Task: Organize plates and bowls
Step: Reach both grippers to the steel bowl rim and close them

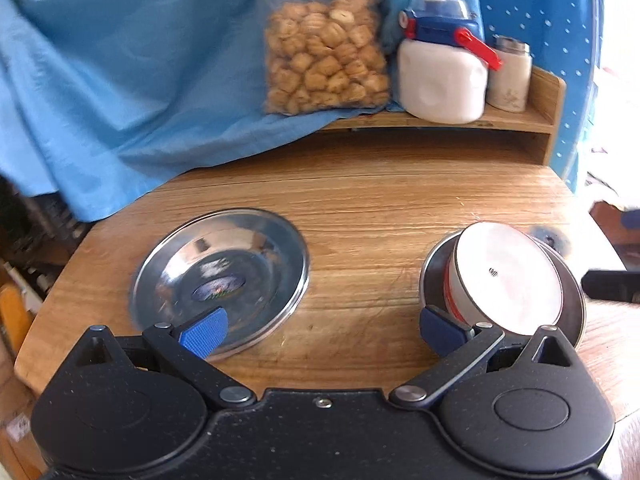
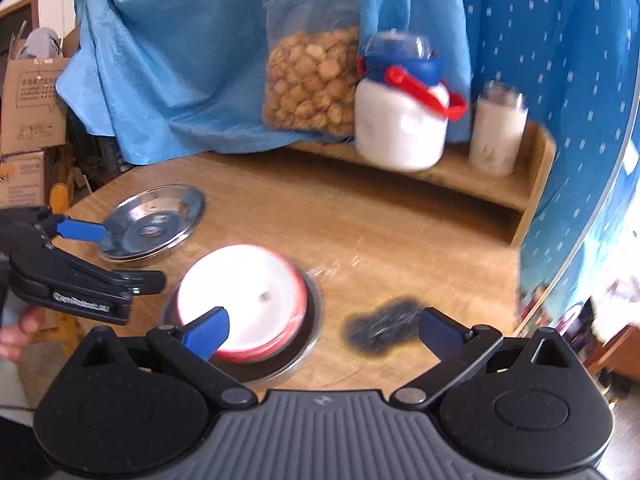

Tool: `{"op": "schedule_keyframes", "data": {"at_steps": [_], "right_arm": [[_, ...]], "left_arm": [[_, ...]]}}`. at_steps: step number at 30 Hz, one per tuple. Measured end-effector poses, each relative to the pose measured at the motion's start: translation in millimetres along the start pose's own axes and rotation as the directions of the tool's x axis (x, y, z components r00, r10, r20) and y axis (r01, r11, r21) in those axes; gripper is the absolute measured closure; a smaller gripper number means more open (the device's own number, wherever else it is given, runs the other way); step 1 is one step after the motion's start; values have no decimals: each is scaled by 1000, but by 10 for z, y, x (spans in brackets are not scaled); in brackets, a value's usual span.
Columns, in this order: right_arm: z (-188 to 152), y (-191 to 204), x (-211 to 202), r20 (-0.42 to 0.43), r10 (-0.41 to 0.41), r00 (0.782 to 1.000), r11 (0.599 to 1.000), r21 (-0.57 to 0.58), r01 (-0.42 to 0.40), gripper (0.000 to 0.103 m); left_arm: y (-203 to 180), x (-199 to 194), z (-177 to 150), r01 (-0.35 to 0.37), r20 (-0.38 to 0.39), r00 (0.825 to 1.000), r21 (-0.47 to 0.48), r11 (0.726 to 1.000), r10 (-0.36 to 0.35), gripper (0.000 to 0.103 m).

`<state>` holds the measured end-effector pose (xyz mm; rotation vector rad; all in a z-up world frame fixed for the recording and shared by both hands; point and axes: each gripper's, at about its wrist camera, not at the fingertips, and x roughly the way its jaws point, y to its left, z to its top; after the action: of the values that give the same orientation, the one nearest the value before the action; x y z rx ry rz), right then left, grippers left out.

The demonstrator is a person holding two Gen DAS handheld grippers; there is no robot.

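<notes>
A shiny steel plate point(image 1: 220, 280) lies on the wooden table point(image 1: 360, 208), left of centre, with nothing on it. To its right an upturned white bowl with a red band point(image 1: 508, 276) rests tilted inside a second steel plate point(image 1: 434, 264). My left gripper point(image 1: 324, 336) hovers open over the table's near edge, its left fingertip above the bare plate's rim, its right fingertip beside the bowl. In the right wrist view my right gripper point(image 2: 324, 336) is open, its left fingertip over the white bowl point(image 2: 244, 296). The bare plate point(image 2: 154, 220) lies beyond, with the left gripper point(image 2: 80, 230) beside it.
A low wooden shelf point(image 1: 512, 120) at the back carries a bag of snacks point(image 1: 328, 52), a white jar with a blue lid and red scoop point(image 1: 442, 68) and a small white jar point(image 1: 510, 76). Blue cloth point(image 1: 120, 80) drapes behind. A dark scorch mark point(image 2: 380, 328) stains the table. Cardboard boxes point(image 2: 32, 108) stand at left.
</notes>
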<state>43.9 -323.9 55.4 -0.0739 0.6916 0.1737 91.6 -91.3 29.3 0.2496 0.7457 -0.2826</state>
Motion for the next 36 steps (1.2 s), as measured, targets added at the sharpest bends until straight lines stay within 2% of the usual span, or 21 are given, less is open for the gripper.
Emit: {"op": "schedule_keyframes", "data": {"at_steps": [2, 5, 9, 12, 14, 16, 18, 20, 22, 25, 27, 31, 36], "right_arm": [[76, -37, 51, -10, -37, 999, 999, -25, 37, 0], [205, -120, 211, -76, -95, 993, 995, -16, 94, 0], [345, -285, 379, -201, -25, 979, 992, 112, 49, 0], [417, -350, 417, -294, -25, 956, 982, 171, 78, 0], [456, -352, 409, -344, -58, 937, 975, 181, 127, 0], [469, -349, 392, -376, -51, 925, 969, 207, 137, 0], [465, -343, 404, -410, -42, 911, 960, 236, 150, 0], [455, -313, 442, -445, -34, 895, 960, 234, 153, 0], [425, -268, 462, -471, -75, 879, 963, 193, 186, 0], [375, -234, 491, -501, -131, 856, 962, 145, 232, 0], [343, -224, 521, -507, -143, 850, 963, 128, 238, 0], [340, -245, 556, -514, -118, 850, 957, 171, 236, 0], [295, -209, 641, -540, -75, 838, 961, 184, 205, 1]], "left_arm": [[64, 94, 105, 32, -36, 999, 8, 999, -32, 1], [151, 209, 246, 71, -93, 993, 3, 997, -70, 1], [168, 296, 358, 168, -184, 970, 24, 986, -161, 1], [195, 379, 437, 214, -276, 938, -16, 977, -210, 1], [226, 445, 474, 238, -340, 907, -70, 969, -247, 1], [240, 509, 483, 261, -388, 877, -113, 959, -284, 1], [223, 596, 475, 262, -450, 841, -144, 954, -299, 1], [191, 668, 473, 253, -497, 818, -143, 957, -290, 2], [155, 703, 496, 254, -512, 811, -126, 959, -282, 2], [88, 732, 531, 231, -511, 827, -76, 970, -237, 2], [26, 753, 547, 216, -514, 832, -44, 975, -208, 1], [-98, 769, 564, 178, -532, 834, 15, 984, -143, 1], [-178, 822, 571, 140, -555, 824, 4, 990, -114, 1]]}}
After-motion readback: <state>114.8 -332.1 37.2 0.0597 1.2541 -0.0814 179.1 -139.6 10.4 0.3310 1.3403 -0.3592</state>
